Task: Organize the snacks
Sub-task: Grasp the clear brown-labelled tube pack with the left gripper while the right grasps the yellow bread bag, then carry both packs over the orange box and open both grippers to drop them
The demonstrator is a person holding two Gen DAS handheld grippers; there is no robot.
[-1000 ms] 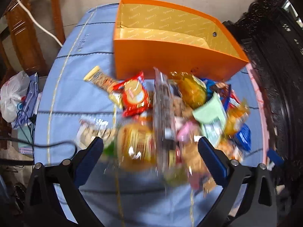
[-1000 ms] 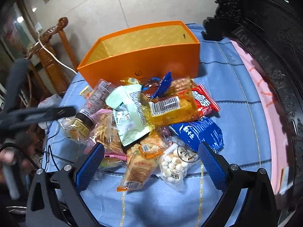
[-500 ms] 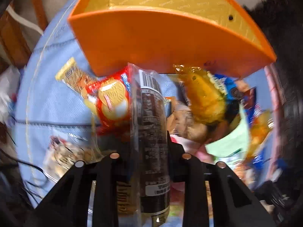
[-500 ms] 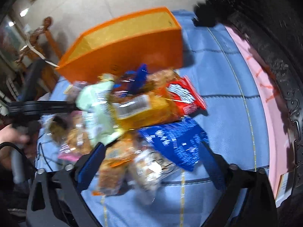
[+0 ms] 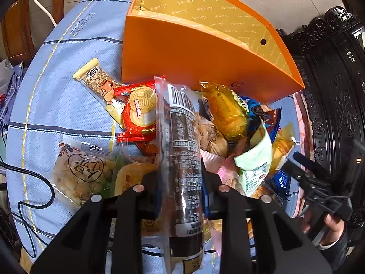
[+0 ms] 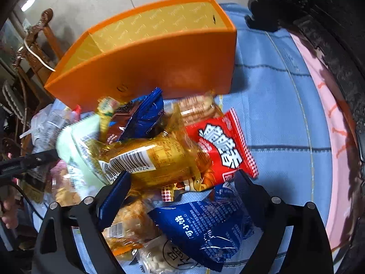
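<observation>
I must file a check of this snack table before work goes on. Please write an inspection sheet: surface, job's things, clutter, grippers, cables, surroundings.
Surface: blue cloth with dark and yellow lines, over a pink cover at the edge.
Job's things: snack pile in front of the orange box; no snack seen in the box.
Clutter: nothing seen on the cloth besides snacks and a cable.
Grippers: left gripper shut on a dark packet; right gripper opening over the pile, gripping nothing.
Cables: black cable on the cloth; white cable by the chair.
Surroundings: wooden chair, dark carved furniture, tile floor.
</observation>
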